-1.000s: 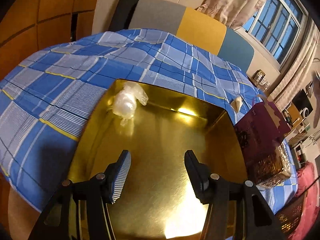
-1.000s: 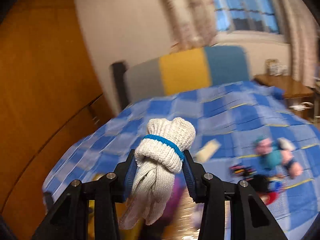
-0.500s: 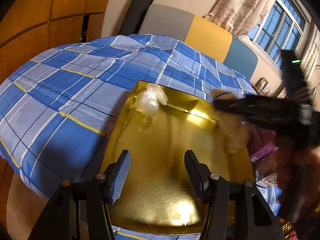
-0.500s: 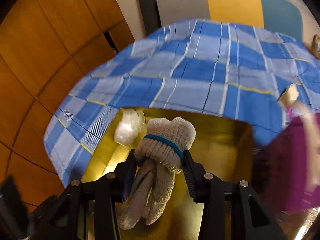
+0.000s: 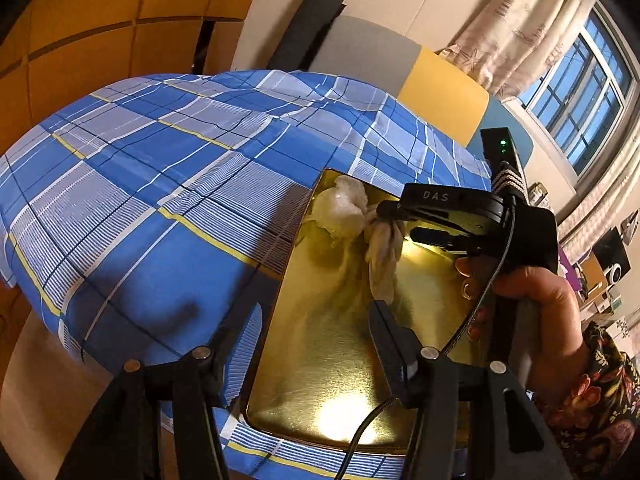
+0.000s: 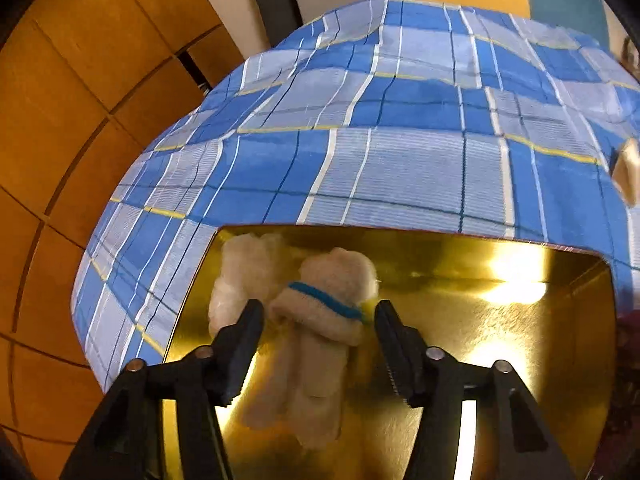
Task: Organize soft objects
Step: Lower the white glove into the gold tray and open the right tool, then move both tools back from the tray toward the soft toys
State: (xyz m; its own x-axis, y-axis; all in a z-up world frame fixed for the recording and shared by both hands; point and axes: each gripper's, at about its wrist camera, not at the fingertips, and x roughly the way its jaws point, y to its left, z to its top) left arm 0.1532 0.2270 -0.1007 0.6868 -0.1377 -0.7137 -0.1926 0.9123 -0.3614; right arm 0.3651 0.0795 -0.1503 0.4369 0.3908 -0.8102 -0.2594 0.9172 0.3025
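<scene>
A: Entry, right wrist view. Right tongs [image 6: 318,322] spread wide, jaws clear of the glove [image 6: 320,320] on both sides. The glove, a rolled knit bundle with a blue band, lies between them in the gold tray [image 6: 520,360], lower centre of frame. It looks just let go; slight blur, so I cannot say it is fully at rest.

B: Where in the tray?

A: Toward the tray's far left corner, touching or just beside a white crinkled bag [image 6: 236,276], which sits in that corner. My reading: soft items are being gathered together at one end, leaving the rest of the tray floor free for more.

B: Left side?

A: Left tongs [image 5: 316,332] open, gripping nothing, at the lower centre of the left wrist view over the tray's near edge. Judged idle, kept back so the right has room.

B: Same items from there?

A: Yes. Glove [image 5: 382,256] hangs limp under the right tool's tip at centre right, bag [image 5: 344,208] just beyond it. The right hand [image 5: 532,300] grips the handle at right. Tray sits on a blue plaid bed [image 5: 160,184].

B: Any writing?

A: "DAS" in pale letters on the right tool's black body, centre right. Green indicator light above it. Nothing else legible.

B: Still out?

A: A small tan item [image 6: 626,168] on the bed at right edge; cannot identify it.
</scene>
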